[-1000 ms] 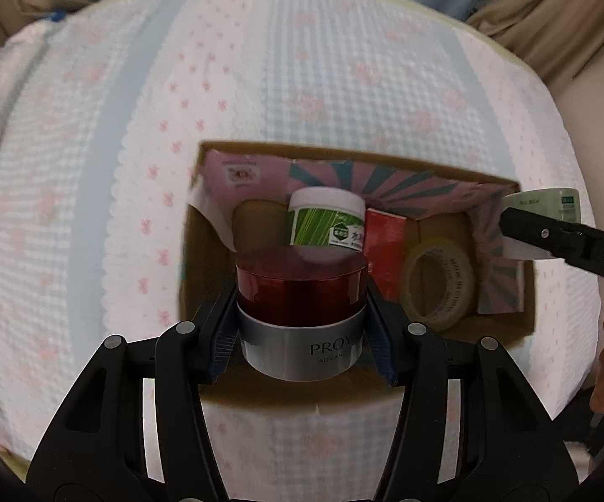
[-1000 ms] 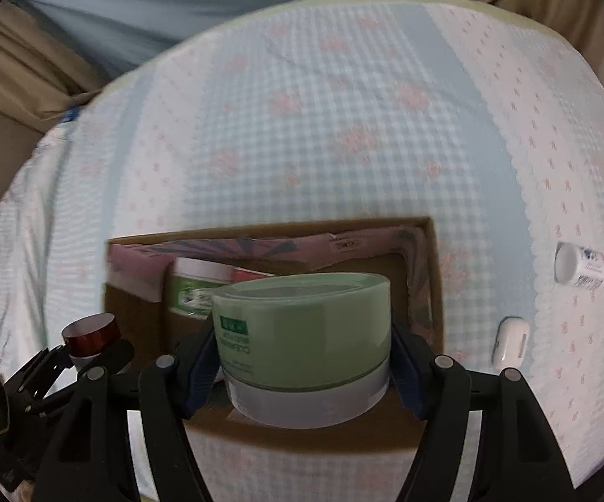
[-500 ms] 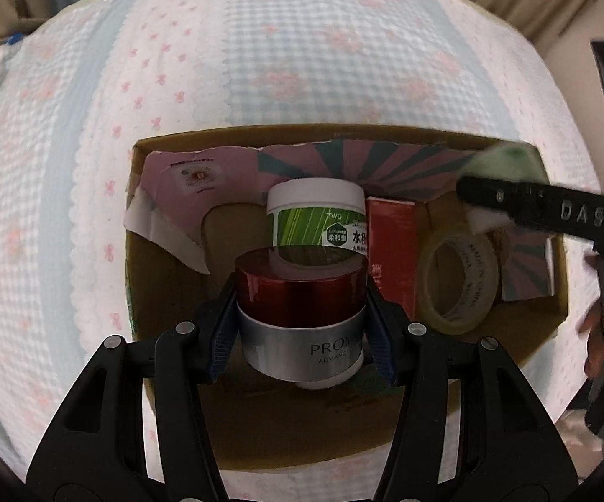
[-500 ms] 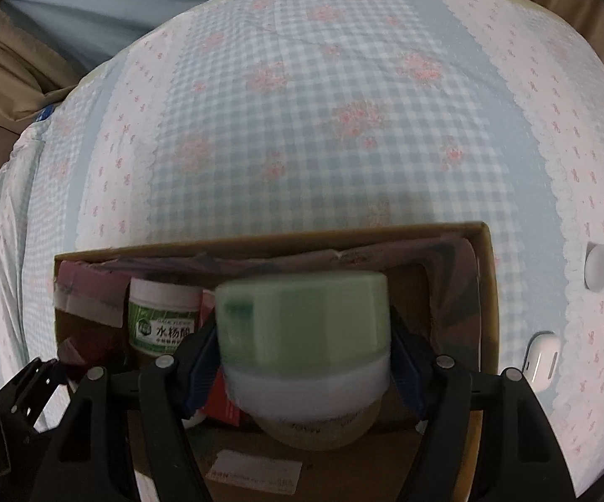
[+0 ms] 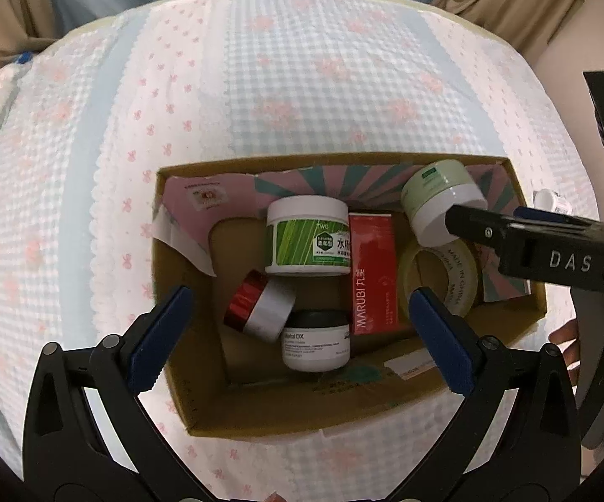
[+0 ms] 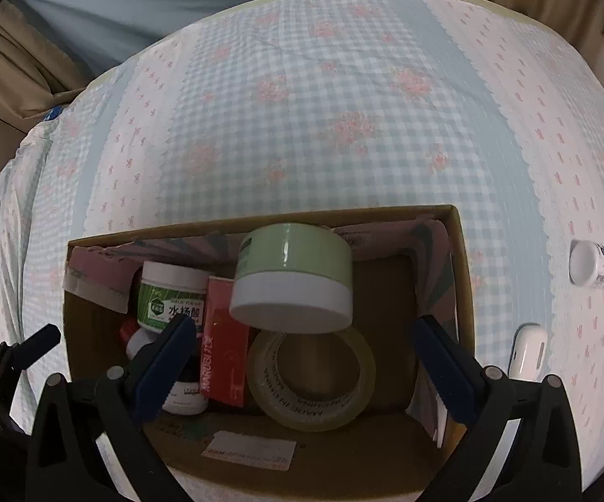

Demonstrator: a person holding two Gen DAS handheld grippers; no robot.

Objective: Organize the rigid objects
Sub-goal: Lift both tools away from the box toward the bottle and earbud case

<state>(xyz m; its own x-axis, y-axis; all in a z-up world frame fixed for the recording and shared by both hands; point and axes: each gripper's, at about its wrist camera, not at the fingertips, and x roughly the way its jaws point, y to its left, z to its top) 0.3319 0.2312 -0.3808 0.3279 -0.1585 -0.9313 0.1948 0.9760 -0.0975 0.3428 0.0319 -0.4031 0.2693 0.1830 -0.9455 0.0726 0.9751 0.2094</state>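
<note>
A cardboard box [image 5: 285, 418] sits on the bed. My left gripper [image 5: 298, 330] is open above it; the red-lidded silver jar [image 5: 260, 307] lies tilted inside, against a black-lidded white jar [image 5: 314, 345]. My right gripper [image 6: 302, 359] is open; the pale green jar [image 6: 293, 280] sits free above the tape roll [image 6: 312, 380], also showing in the left wrist view [image 5: 438, 205]. A green-label jar [image 5: 308, 240] and a red carton [image 5: 375, 280] stand in the box.
The box rests on a checked floral bedspread [image 6: 323, 104]. A white bottle [image 6: 597, 267] and a white oblong case [image 6: 528, 349] lie on the bed right of the box [image 6: 461, 276]. Curtains hang behind the bed.
Both grippers opened. The red-lidded jar dropped from the left gripper into the box and tipped over. The green jar left the right gripper and sits above the tape roll.
</note>
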